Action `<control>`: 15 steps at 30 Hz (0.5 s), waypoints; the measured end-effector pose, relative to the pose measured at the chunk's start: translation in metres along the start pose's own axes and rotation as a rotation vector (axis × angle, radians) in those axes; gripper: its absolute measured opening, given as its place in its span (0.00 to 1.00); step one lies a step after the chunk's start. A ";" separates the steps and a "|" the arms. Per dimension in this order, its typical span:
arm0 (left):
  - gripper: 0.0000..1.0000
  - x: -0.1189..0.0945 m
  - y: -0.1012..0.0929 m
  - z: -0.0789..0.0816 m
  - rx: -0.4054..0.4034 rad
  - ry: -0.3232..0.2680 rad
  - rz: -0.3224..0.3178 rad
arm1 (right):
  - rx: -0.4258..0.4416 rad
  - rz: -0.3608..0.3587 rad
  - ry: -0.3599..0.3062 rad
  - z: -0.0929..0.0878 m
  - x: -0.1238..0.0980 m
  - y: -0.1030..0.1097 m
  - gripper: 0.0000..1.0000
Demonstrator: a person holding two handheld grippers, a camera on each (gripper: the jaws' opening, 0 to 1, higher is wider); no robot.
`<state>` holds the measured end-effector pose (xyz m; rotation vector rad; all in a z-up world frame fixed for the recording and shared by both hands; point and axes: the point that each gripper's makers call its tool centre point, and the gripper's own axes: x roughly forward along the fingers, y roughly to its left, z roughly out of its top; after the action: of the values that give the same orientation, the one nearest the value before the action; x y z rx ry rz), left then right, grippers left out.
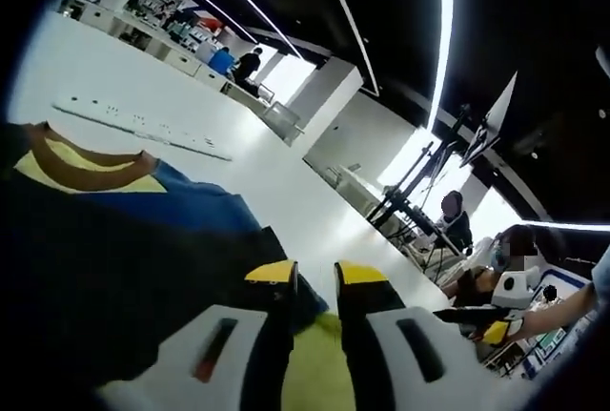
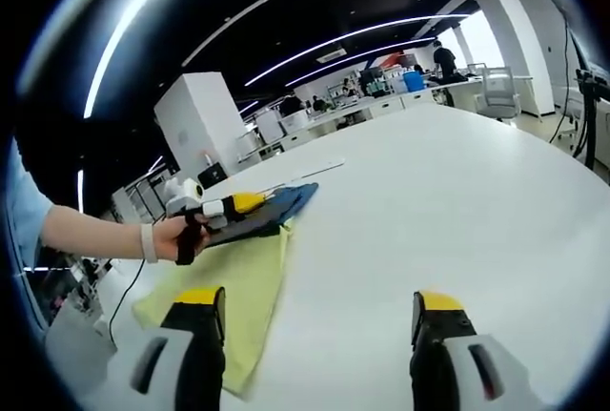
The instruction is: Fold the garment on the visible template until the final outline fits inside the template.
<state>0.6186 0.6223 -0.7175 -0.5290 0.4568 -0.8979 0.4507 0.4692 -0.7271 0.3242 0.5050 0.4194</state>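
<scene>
A dark garment (image 1: 114, 258) with blue and yellow panels and a brown collar lies close under the left gripper view. My left gripper (image 1: 316, 273) has its yellow-tipped jaws nearly together, shut on the garment's edge. Between and below the jaws shows a yellow-green template sheet (image 1: 315, 373). In the right gripper view a hand holds the left gripper (image 2: 243, 203), pinching the garment (image 2: 272, 213) raised slightly over the template (image 2: 238, 287). My right gripper (image 2: 322, 298) stands wide open above the white table (image 2: 429, 201), holding nothing. It also appears at the right (image 1: 496, 330).
A long white strip (image 1: 143, 125) lies on the table behind the garment. Tripod stands (image 1: 410, 192) and a seated person (image 1: 453, 220) are beyond the table edge. A white pillar (image 2: 195, 115), desks and a chair (image 2: 496, 87) stand in the background.
</scene>
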 end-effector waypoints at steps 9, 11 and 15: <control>0.71 -0.005 0.005 -0.006 0.095 0.058 0.030 | -0.006 0.003 -0.001 0.004 0.001 0.002 0.81; 0.71 -0.008 0.003 -0.003 0.116 0.059 0.017 | -0.013 0.007 -0.002 0.005 0.002 0.004 0.81; 0.72 -0.016 -0.003 0.001 0.146 0.073 -0.002 | -0.028 0.019 -0.004 0.010 0.004 0.010 0.81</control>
<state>0.6079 0.6343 -0.7125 -0.3642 0.4528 -0.9466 0.4566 0.4779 -0.7162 0.3034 0.4926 0.4439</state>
